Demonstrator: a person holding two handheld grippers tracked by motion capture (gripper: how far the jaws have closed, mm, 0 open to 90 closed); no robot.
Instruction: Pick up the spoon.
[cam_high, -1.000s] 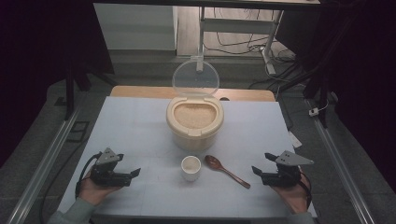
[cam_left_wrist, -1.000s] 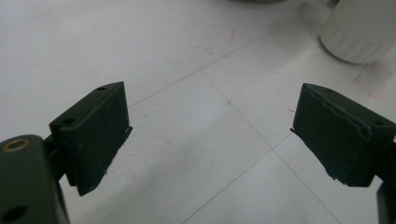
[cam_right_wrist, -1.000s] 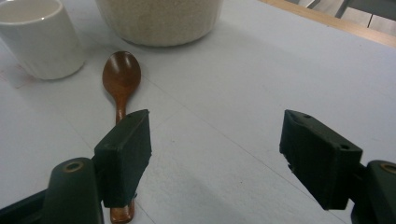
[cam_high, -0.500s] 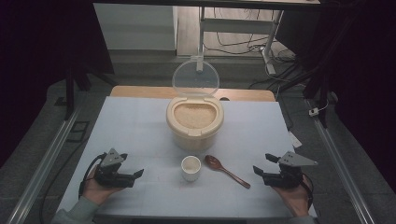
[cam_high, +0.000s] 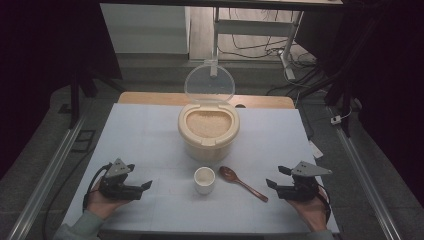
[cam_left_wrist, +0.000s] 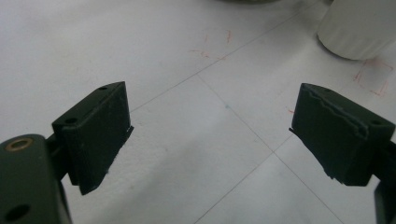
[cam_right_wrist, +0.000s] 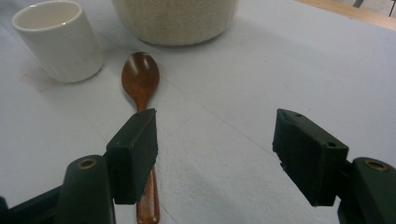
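Note:
A cream rice container (cam_high: 208, 131) with its clear lid (cam_high: 209, 82) raised stands mid-table, full of rice. In front of it sit a small white cup (cam_high: 204, 179) and a brown wooden spoon (cam_high: 243, 183) lying diagonally. My left gripper (cam_high: 144, 189) rests open at the front left, with bare table between its jaws; the cup (cam_left_wrist: 359, 25) shows at its view's top right. My right gripper (cam_high: 273, 183) rests open at the front right, just right of the spoon's handle end. In the right gripper view (cam_right_wrist: 215, 140) the spoon (cam_right_wrist: 142, 84) runs under the left jaw, beside the cup (cam_right_wrist: 58, 39) and container (cam_right_wrist: 175, 18).
The white table cover (cam_high: 130, 145) has a wooden strip (cam_high: 260, 101) at its far edge. Metal rails (cam_high: 50, 175) run along both sides. A white frame with cables (cam_high: 260, 30) stands on the floor beyond the table.
Both hands have shifted slightly toward the front of the table. Nothing else has moved.

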